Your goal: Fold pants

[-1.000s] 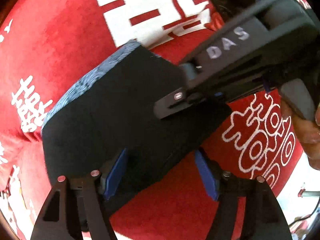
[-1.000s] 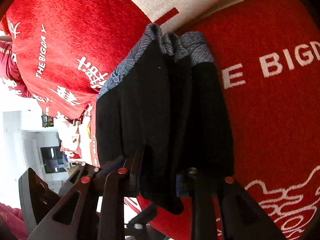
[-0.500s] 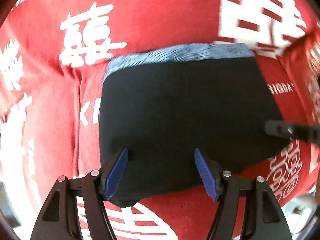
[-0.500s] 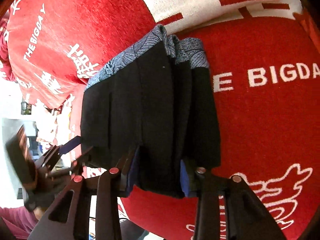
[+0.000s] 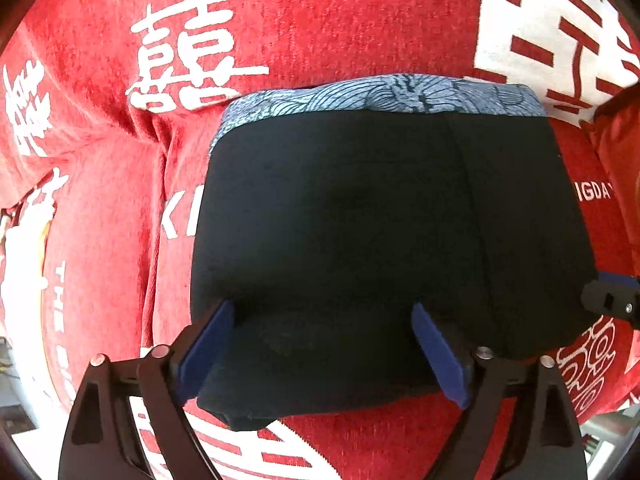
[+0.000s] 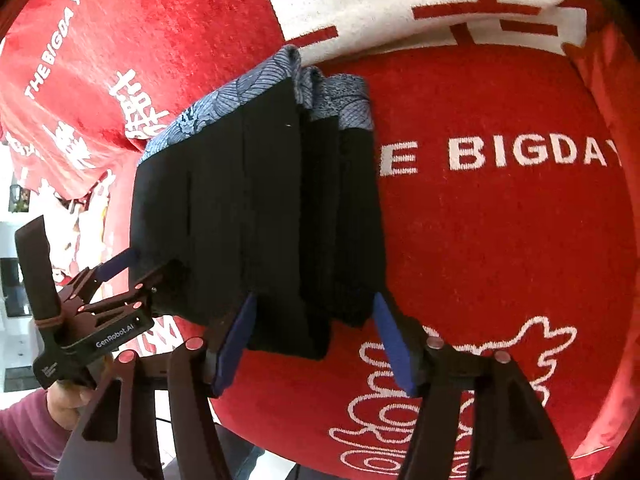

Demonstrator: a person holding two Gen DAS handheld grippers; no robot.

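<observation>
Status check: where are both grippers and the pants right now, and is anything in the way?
Left gripper open, jaws just widened, astride near edge. Right gripper open, jaws just widened off the fabric. Pants folded on red blanket. Nothing in the way.

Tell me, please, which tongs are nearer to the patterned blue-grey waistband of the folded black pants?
Neither, clearly. The left tongs and right tongs, jaws just opened, both straddle the pants' edge opposite the waistband, at different corners.
</observation>
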